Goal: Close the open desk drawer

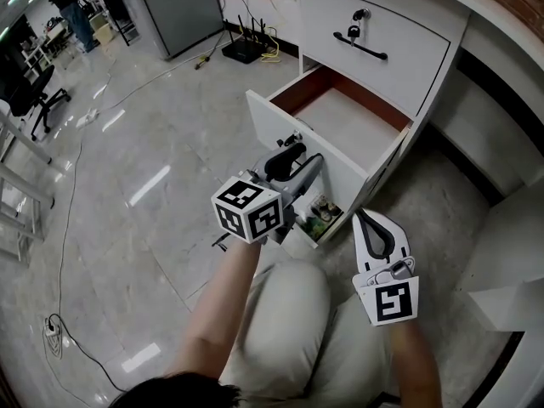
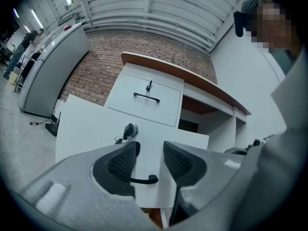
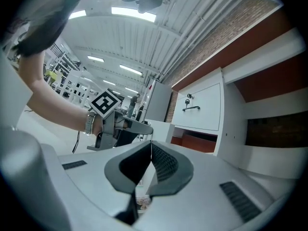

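1. The right gripper (image 3: pixel 150 150) is nearest the person. Its fingers are clenched together on nothing, and it hangs idle beside the cabinet.
2. The left gripper (image 2: pixel 150 148) points level at the drawer front (image 1: pixel 285 138). Its fingers (image 2: pixel 122 162) are released, with a clear gap and nothing pinched between them. It is just short of the black bar handle (image 2: pixel 143 180), which shows low in the gap.
3. The open drawer (image 1: pixel 348 117) stands pulled well out under the table (image 2: pixel 192 78), below a closed drawer (image 1: pixel 374 36). Its box looks empty, so it should run light on its slides.
4. The front is a stiff, smooth panel, so the fingers would probably skid if angled. A flat push near the middle, by the handle, looks safest. It should stay clear of the keyed lock (image 2: pixel 129 130).
5. Something small lies lower down, possibly in another open drawer, but I cannot tell.
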Motion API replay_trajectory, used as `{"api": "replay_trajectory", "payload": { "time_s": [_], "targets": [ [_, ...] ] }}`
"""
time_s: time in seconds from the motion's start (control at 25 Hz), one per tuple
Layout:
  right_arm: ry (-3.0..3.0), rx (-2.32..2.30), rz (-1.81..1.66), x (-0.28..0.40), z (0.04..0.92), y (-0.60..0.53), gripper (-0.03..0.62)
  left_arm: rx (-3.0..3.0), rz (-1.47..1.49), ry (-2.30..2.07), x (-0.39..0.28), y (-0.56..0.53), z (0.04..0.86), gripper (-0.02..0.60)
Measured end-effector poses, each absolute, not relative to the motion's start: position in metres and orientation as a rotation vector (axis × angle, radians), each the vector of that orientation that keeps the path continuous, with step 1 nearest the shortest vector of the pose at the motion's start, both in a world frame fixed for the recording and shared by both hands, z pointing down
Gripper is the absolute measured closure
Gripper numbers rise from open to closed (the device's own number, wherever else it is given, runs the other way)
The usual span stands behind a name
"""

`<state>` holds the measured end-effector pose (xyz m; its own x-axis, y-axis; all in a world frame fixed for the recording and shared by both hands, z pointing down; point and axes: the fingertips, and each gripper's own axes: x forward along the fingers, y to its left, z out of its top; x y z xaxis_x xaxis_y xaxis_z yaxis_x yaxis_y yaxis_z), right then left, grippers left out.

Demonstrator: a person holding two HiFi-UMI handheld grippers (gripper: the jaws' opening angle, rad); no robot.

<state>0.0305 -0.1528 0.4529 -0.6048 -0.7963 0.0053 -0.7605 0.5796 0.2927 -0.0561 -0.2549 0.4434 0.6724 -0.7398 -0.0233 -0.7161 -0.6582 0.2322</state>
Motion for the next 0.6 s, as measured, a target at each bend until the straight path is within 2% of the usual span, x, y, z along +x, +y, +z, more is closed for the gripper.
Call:
{"api": "replay_trajectory", "payload": {
  "time_s": [0.6],
  "targets": [
    [-2.654, 1.316, -0.395, 0.030, 0.453, -0.155, 0.582, 2.660, -0.146, -1.164, -0.039, -0.282, 0.443, 0.416]
  ]
}}
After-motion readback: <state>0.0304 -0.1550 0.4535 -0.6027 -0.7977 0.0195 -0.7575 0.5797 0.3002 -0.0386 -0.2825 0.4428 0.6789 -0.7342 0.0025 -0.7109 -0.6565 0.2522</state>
